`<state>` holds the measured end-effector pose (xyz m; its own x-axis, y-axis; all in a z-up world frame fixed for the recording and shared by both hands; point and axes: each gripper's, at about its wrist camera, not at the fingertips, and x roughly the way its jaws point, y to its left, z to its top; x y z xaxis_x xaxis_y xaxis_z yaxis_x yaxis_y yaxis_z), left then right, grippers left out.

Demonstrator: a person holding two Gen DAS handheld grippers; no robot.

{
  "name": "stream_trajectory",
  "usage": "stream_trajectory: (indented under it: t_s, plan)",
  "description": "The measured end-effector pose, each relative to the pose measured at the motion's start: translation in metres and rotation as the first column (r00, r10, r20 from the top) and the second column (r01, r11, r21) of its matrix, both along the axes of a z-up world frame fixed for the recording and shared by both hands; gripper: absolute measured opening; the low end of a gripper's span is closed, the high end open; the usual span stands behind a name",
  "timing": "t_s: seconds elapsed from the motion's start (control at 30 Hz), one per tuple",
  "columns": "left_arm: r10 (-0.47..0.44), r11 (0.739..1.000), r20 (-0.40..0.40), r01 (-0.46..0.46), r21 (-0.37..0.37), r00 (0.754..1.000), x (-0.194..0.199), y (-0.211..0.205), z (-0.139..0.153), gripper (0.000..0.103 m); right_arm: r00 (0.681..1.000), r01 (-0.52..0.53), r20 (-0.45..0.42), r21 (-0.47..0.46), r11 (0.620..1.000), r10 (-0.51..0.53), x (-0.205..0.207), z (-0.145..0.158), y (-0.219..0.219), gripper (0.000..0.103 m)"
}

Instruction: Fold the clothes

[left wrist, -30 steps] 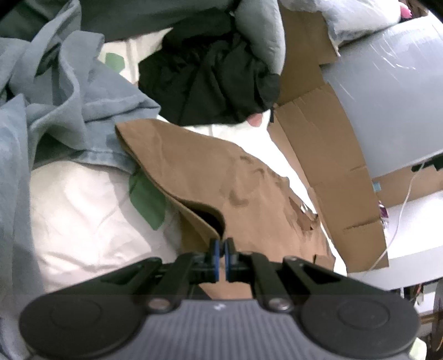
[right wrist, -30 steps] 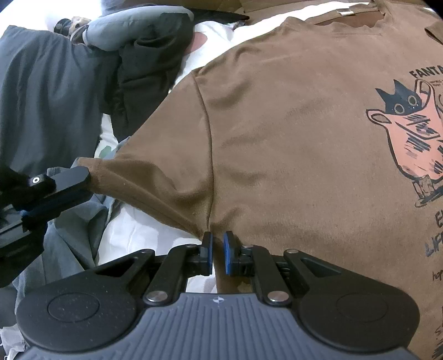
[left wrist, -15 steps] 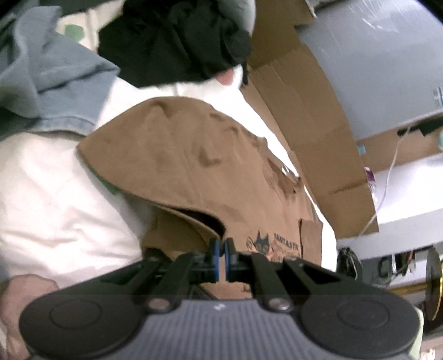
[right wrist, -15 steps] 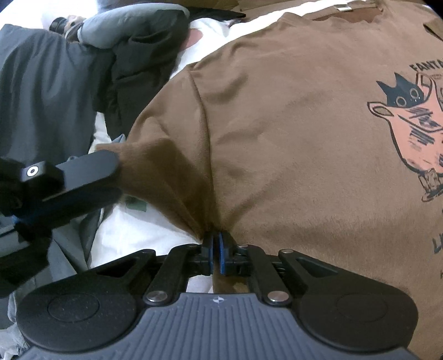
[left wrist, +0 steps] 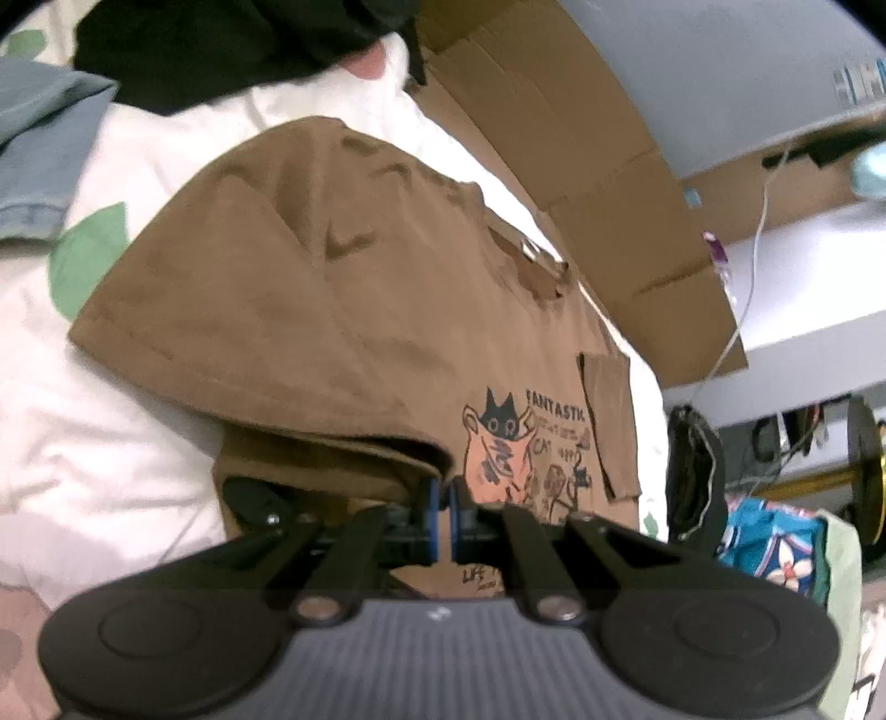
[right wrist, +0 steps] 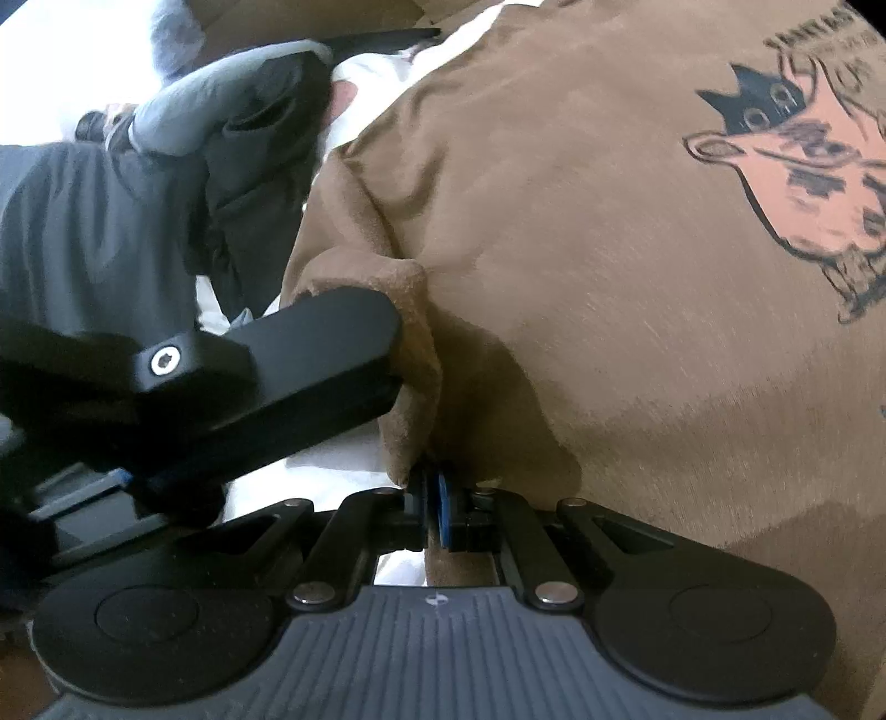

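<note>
Left gripper [left wrist: 441, 507]: pitched downward over the bed, jaws pinched nearly together on the hem of the folded-over sleeve of the brown T-shirt [left wrist: 354, 288].
Right gripper [right wrist: 429, 501]: pitched downward, jaws narrow and clamped on a bunched edge of the same brown T-shirt [right wrist: 581, 266] at the side seam.
Left gripper in the right wrist view [right wrist: 260, 360]: its black finger comes in from 9 o'clock, just beside the right jaws, with brown cloth wrapped over its tip.
Folded sleeve [left wrist: 266, 310]: spreads from the left jaws toward 11 o'clock, lying over the shirt body.
Cat print [left wrist: 509, 448]: at 1 o'clock of the left jaws, just beyond them; in the right wrist view it sits at 2 o'clock [right wrist: 797, 160].
White bedding [left wrist: 94, 443]: under the shirt, showing at 9 o'clock.
Blue denim garment [left wrist: 39, 155]: at 10 o'clock, far.
Black garment [left wrist: 221, 44]: at 12 o'clock, beyond the shirt.
Cardboard [left wrist: 598, 183]: at 1 o'clock, alongside the bed's far edge.
</note>
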<state>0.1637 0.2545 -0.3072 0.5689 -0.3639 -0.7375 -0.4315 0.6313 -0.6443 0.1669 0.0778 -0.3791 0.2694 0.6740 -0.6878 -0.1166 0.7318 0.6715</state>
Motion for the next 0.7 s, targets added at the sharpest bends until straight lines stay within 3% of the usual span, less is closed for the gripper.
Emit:
stream_trajectory:
  t_s: [0.2, 0.33, 0.37, 0.53, 0.7]
  plan:
    - [-0.044, 0.999, -0.015, 0.044, -0.009, 0.999, 0.005, -0.003, -0.006, 0.004, 0.996, 0.02, -0.087, 0.059, 0.998, -0.015, -0.002, 0.003, -0.021, 0.015]
    - [-0.055, 0.998, -0.033, 0.054, -0.016, 0.998, 0.006, -0.004, -0.013, 0.004, 0.997, 0.046, -0.068, 0.052, 0.998, -0.042, -0.009, 0.02, -0.045, 0.045]
    - [-0.056, 0.998, -0.038, 0.055, -0.015, 0.998, 0.005, -0.005, -0.015, 0.004, 0.997, 0.055, -0.06, 0.033, 0.998, -0.053, -0.01, 0.024, -0.052, 0.047]
    - [-0.063, 0.998, -0.08, 0.064, 0.016, 0.995, 0.005, -0.011, -0.033, 0.004, 0.99, 0.129, -0.045, -0.049, 0.99, -0.131, -0.012, 0.036, -0.089, 0.047]
    - [-0.046, 0.998, -0.134, 0.051, 0.034, 0.99, 0.002, -0.013, -0.055, 0.004, 0.979, 0.197, -0.039, -0.069, 0.978, -0.2, -0.011, 0.04, -0.114, 0.047]
